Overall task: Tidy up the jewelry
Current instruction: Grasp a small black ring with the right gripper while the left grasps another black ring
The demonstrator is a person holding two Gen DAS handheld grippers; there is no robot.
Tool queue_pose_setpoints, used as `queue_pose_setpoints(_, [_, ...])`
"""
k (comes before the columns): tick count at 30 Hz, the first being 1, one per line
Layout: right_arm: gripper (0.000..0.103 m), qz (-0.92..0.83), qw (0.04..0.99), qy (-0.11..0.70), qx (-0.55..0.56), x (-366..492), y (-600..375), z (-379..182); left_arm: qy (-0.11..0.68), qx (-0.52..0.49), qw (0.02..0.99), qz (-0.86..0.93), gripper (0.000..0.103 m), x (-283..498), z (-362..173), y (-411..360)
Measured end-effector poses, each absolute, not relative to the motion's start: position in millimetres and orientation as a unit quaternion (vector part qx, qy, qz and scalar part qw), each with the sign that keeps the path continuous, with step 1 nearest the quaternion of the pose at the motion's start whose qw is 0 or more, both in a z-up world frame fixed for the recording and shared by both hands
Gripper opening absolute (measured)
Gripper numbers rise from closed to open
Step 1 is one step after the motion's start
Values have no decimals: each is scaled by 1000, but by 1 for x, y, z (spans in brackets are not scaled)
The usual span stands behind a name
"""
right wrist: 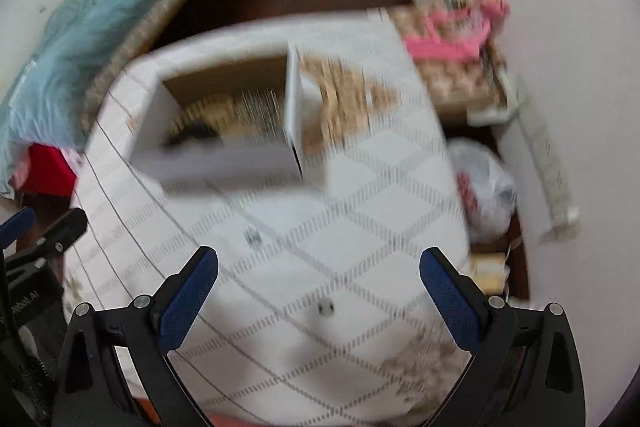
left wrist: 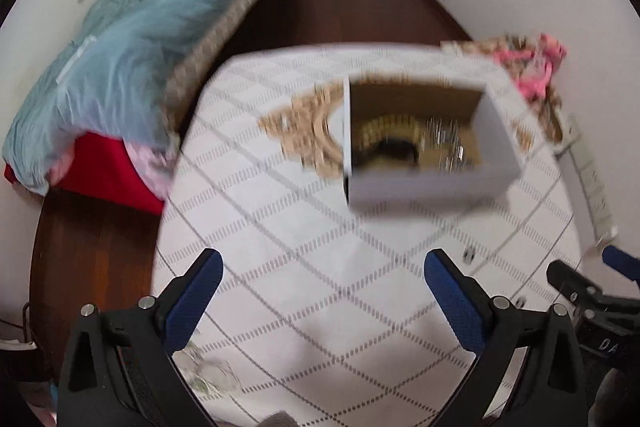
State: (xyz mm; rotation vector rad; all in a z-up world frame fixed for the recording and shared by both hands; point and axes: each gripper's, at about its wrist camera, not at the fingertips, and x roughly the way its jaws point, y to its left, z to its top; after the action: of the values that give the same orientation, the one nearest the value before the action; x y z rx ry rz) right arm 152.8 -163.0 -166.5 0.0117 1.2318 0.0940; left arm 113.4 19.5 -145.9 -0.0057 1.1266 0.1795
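A white open box [left wrist: 432, 183] stands on the white patterned tablecloth [left wrist: 280, 227]; inside it lie blurred gold and silver jewelry [left wrist: 400, 131] and a dark item. A tan beaded piece [left wrist: 304, 127] lies beside the box. In the right wrist view the box [right wrist: 216, 163] is at upper left, the tan piece [right wrist: 344, 99] to its right. Two small silver pieces [right wrist: 252, 237] [right wrist: 325, 308] lie on the cloth near me; one also shows in the left wrist view [left wrist: 469, 255]. My left gripper [left wrist: 322, 267] and right gripper [right wrist: 318, 265] are open, empty, above the cloth. Both views are motion-blurred.
A bed with a light blue blanket [left wrist: 132, 67] and red cover [left wrist: 108, 171] is at left. A basket with pink items [right wrist: 456, 39] sits at the table's far right. A white plastic bag [right wrist: 486, 187] lies on the dark floor. A power strip [left wrist: 596, 187] runs along the wall.
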Motion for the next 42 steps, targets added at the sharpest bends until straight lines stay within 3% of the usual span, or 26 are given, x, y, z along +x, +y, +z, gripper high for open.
queue_pose_setpoints(2, [99, 32, 800, 599, 7, 142, -170, -195, 550, 4, 831, 85, 103, 109, -166, 14])
queue_pose_setpoints(4, [80, 26, 795, 606, 6, 133, -172, -216, 558, 9, 825, 83, 103, 102, -179, 8])
queue_pose_setpoints(10, [49, 22, 802, 597, -1, 126, -171, -241, 583, 20, 809, 77, 103, 95, -207, -2])
queue_pose_setpoints(12, [43, 23, 808, 588, -8, 124, -168, -240, 585, 19, 807, 77, 103, 94, -210, -3])
queue_pose_setpoints(14, [27, 22, 814, 580, -14, 123, -167, -239, 585, 19, 807, 78, 103, 95, -210, -3])
queue_pose_setpoints(15, [14, 22, 817, 576, -15, 123, -167, -239, 585, 19, 807, 77, 103, 96, -211, -4])
queue_pose_setpoints(29, [13, 3, 830, 555, 52, 140, -208, -224, 565, -7, 825, 7, 101, 134, -211, -53])
queue_pose_setpoints(36, [13, -16, 832, 551, 67, 155, -226, -225, 565, 13, 825, -31, 77, 152, -222, -84])
queue_pose_setpoints(38, [13, -19, 831, 551, 71, 159, -230, -226, 565, 15, 824, -43, 64, 153, -225, -89])
queue_pose_setpoints(40, [14, -21, 832, 549, 73, 161, -232, -226, 568, 17, 822, -50, 44, 155, -229, -93])
queue_pose_setpoints(42, [14, -22, 832, 549, 75, 163, -233, -227, 572, 18, 818, -53, 38, 156, -233, -95])
